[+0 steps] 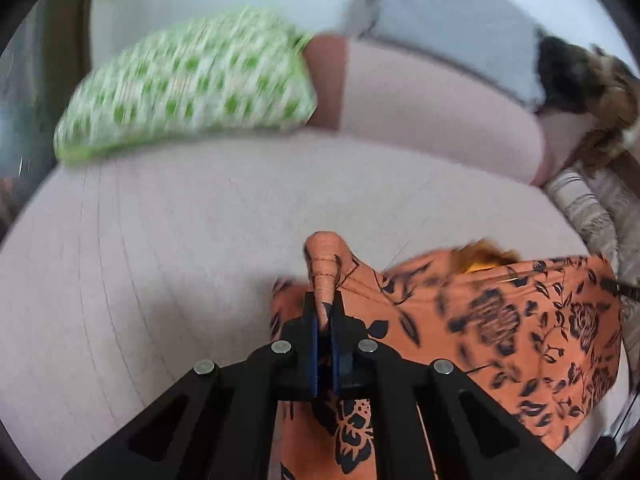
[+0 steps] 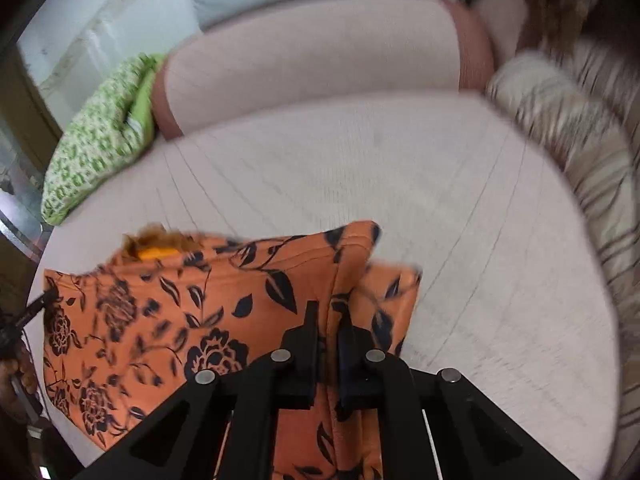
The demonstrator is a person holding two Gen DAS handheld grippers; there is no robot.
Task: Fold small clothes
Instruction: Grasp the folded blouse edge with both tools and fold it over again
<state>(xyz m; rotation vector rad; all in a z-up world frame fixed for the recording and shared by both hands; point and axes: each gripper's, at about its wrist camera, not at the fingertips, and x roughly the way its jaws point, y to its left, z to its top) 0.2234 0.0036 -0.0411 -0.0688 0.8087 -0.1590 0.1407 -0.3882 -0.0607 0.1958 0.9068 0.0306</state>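
The orange floral garment [image 1: 500, 320] lies on the near part of a pale pink sofa seat [image 1: 180, 260], and I hold it at two places along its near edge. My left gripper [image 1: 327, 312] is clamped on a bunched, stitched fold of the cloth, which sticks up between the pads. My right gripper [image 2: 329, 320] is pinched on a raised ridge of the same cloth, near its other side. The garment looks partly folded, with a yellow-orange inner layer [image 2: 158, 254] showing at its far edge.

I judge the step to be carrying this near edge over toward the far edge to make a fold. To do it well, I should lift both hands together and keep them level, so the cloth between them stays taut and does not sag or twist. I should lay the edge down square on the far edge before letting go.

Beyond it, a green patterned cushion [image 1: 188, 88] leans at the seat's far left corner, and a striped cushion [image 2: 572, 128] sits along its right edge, both well apart from the garment.
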